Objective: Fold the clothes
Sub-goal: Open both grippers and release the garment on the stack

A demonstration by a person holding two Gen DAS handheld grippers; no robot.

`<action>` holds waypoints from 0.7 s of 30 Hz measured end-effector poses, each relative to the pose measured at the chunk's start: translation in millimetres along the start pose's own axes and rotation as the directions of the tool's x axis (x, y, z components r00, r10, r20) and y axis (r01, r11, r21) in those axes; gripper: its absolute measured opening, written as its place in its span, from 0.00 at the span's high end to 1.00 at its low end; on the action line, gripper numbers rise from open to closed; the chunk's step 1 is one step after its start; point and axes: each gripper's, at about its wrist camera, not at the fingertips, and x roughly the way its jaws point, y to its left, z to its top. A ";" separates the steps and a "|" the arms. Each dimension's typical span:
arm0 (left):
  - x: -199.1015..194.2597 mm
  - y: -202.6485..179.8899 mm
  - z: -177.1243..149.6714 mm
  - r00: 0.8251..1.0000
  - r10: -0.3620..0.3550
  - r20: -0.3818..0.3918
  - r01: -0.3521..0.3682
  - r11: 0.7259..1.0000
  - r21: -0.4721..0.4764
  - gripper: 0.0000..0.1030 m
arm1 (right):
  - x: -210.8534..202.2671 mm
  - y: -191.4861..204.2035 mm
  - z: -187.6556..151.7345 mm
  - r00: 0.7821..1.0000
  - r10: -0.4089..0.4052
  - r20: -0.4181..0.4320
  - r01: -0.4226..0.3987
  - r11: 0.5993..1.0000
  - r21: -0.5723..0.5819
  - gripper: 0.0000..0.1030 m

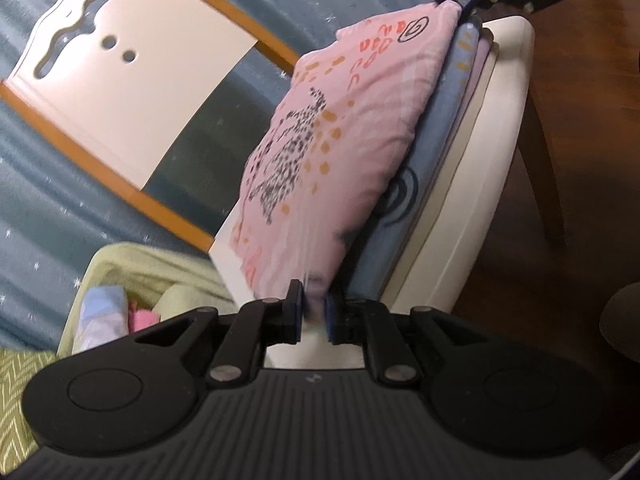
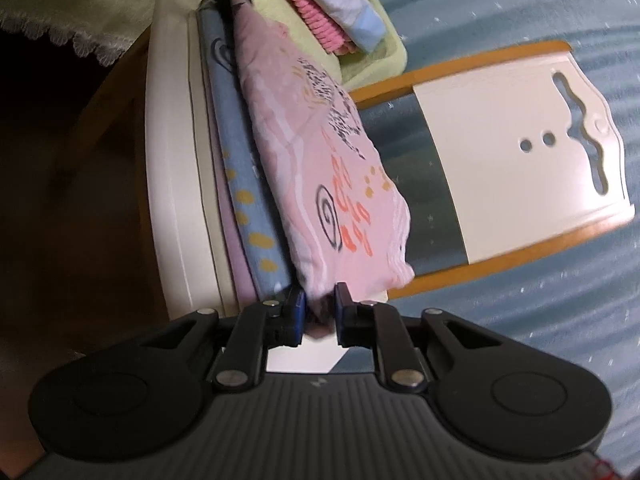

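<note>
A folded pink garment [image 1: 320,152] with black, orange and yellow prints is held over a white chair seat [image 1: 472,184]. It also shows in the right wrist view [image 2: 320,168]. My left gripper [image 1: 314,312] is shut on one end of it. My right gripper [image 2: 320,312] is shut on the opposite end. Each gripper shows at the far end in the other's view. Under the pink garment lie a folded blue garment [image 1: 444,136] and a lilac one, stacked on the seat. The blue one also shows in the right wrist view [image 2: 248,184].
The white chair back [image 1: 132,80] with orange rails stands behind the seat, also seen in the right wrist view [image 2: 520,160]. A pale green basket [image 1: 132,276] holds more folded clothes [image 2: 344,4]. A blue-grey starred curtain [image 2: 520,320] is behind. Dark wooden floor [image 1: 580,120] lies beside the chair.
</note>
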 end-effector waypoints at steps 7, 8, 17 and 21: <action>-26.6 15.0 -14.7 1.000 0.026 -0.018 -0.028 0.992 -0.121 0.85 | -35.5 -24.9 -6.7 1.000 0.024 0.011 -0.026 0.972 0.232 0.85; -29.5 17.8 -11.8 1.000 0.026 -0.009 -0.027 0.989 -0.145 0.81 | -38.5 -31.3 -3.2 0.999 0.030 0.029 -0.037 0.958 0.283 0.84; -8.6 36.5 47.7 0.990 -0.057 0.128 0.101 0.926 -0.363 0.69 | -6.0 -72.3 43.0 0.977 0.125 0.171 -0.204 0.776 0.597 0.82; 15.7 37.2 45.2 0.985 -0.140 0.101 0.170 0.885 -0.434 0.70 | 21.7 -73.8 32.8 0.962 0.238 0.132 -0.261 0.665 0.700 0.82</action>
